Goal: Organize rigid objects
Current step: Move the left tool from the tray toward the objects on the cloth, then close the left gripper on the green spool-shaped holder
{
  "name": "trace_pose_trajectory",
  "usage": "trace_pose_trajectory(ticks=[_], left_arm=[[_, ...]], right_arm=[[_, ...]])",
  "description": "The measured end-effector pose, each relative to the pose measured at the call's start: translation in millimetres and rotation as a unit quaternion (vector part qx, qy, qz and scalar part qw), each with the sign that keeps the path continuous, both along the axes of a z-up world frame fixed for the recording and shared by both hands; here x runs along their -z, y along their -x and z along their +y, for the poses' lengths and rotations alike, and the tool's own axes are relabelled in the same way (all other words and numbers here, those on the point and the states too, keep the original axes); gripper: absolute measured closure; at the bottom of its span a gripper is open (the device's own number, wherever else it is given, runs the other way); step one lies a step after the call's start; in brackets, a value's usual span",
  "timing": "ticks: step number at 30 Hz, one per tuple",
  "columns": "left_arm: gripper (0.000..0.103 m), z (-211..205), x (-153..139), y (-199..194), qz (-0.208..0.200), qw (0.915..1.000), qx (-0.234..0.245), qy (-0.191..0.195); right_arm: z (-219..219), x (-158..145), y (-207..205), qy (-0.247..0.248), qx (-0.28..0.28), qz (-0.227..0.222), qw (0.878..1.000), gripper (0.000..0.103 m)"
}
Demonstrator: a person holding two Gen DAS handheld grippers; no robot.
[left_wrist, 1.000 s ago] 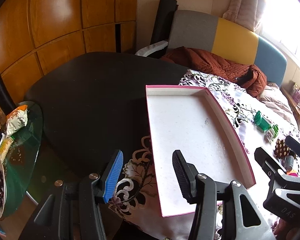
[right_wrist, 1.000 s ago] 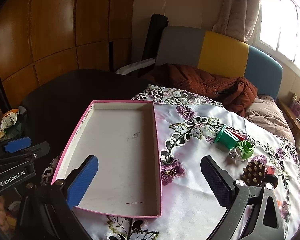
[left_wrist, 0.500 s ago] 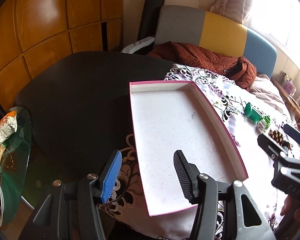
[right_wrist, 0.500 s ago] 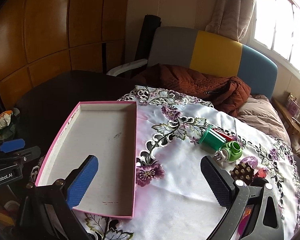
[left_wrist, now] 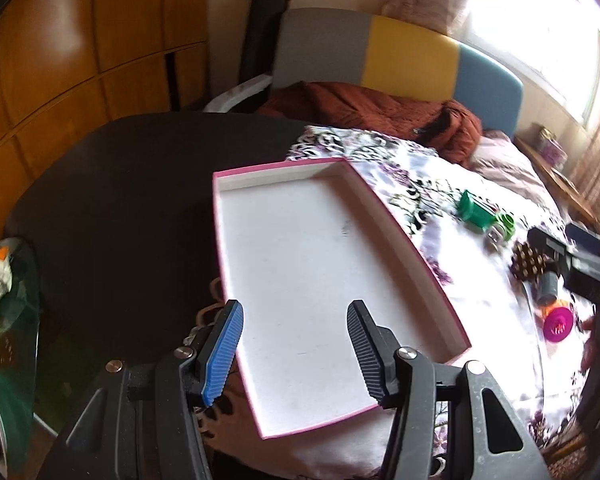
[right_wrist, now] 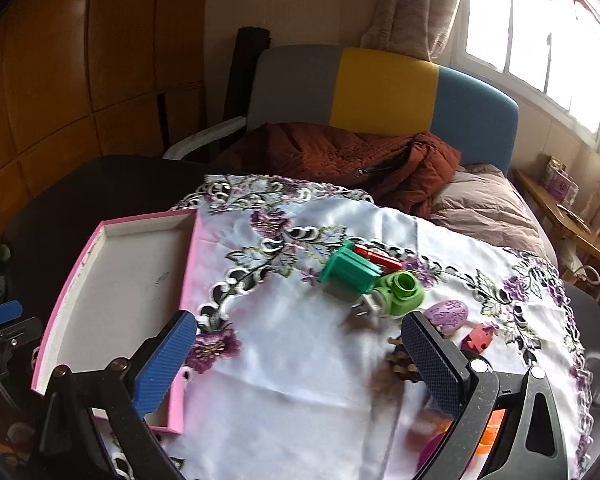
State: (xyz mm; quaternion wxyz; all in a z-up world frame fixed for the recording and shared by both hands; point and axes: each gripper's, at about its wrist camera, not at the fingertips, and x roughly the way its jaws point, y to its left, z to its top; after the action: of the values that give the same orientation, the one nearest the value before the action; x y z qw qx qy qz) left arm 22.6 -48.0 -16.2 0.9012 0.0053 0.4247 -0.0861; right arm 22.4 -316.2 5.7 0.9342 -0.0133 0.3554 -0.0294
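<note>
A shallow pink-rimmed box point(left_wrist: 400, 236) with a white empty floor lies on the flowered cloth; it also shows in the right wrist view point(right_wrist: 188, 264). My left gripper point(left_wrist: 294, 352) is open and empty above its near end. My right gripper point(right_wrist: 298, 360) is open and empty over the cloth, right of the box. Beyond it lie a green block point(right_wrist: 348, 270), a red stick point(right_wrist: 378, 258), a light green plug point(right_wrist: 396, 294), a purple oval point(right_wrist: 448, 314), a small red piece point(right_wrist: 480, 338) and a pine cone point(right_wrist: 400, 366), partly hidden by my right finger.
A flowered white cloth point(right_wrist: 300, 360) covers part of a dark round table point(left_wrist: 120, 200). A magenta round object point(left_wrist: 558, 322) and a dark cylinder point(left_wrist: 548, 286) lie beside the pine cone point(left_wrist: 528, 262). A rust jacket point(right_wrist: 340, 160) lies on the sofa behind. A glass side table point(left_wrist: 16, 320) holds snacks at left.
The right gripper has moved right, away from the box and toward the small objects. The left gripper has moved right, over the box's near end. Both stay open.
</note>
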Motion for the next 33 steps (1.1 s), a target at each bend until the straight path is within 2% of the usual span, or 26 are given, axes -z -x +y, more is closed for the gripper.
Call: trace_pose_trajectory(ticks=[7,11,13,16,18,22,30,33], left_arm=[[0.048,-22.8,6.8,-9.7,0.035,0.9984,0.041,0.018],[0.048,-35.6,7.9,-19.3,0.058,0.9963,0.054,0.031],[0.048,-45.2,4.5,-24.4,0.061,0.995,0.066,0.042],[0.048,-68.2,-0.2,-33.5,0.067,0.9922,0.092,0.052],[0.048,-87.5,-2.0,-41.0,0.063,0.9915,0.107,0.038],[0.048,-121.8,2.0,-62.9,0.083,0.9863,0.135,0.045],[0.048,-194.0,10.2,-108.0,0.078,0.9791,0.187,0.016],[0.048,-221.0,17.7,-125.7,0.094,0.9738,0.207,0.016]], right_arm=[[-99.9,9.5,-9.0,-0.023,0.116,0.007,0.993,0.0],[-154.6,23.3,3.2,-0.073,0.193,-0.007,0.979,0.0],[-173.5,31.7,5.4,-0.104,0.226,0.011,0.969,0.0],[-186.2,29.9,8.2,-0.146,0.233,-0.003,0.961,0.0],[-186.7,28.0,9.4,-0.149,0.235,-0.007,0.961,0.0],[-183.8,25.2,10.4,-0.149,0.234,-0.007,0.961,0.0],[-190.9,23.3,12.2,-0.169,0.234,-0.017,0.957,0.0],[-193.3,23.9,12.0,-0.173,0.236,-0.016,0.956,0.0]])
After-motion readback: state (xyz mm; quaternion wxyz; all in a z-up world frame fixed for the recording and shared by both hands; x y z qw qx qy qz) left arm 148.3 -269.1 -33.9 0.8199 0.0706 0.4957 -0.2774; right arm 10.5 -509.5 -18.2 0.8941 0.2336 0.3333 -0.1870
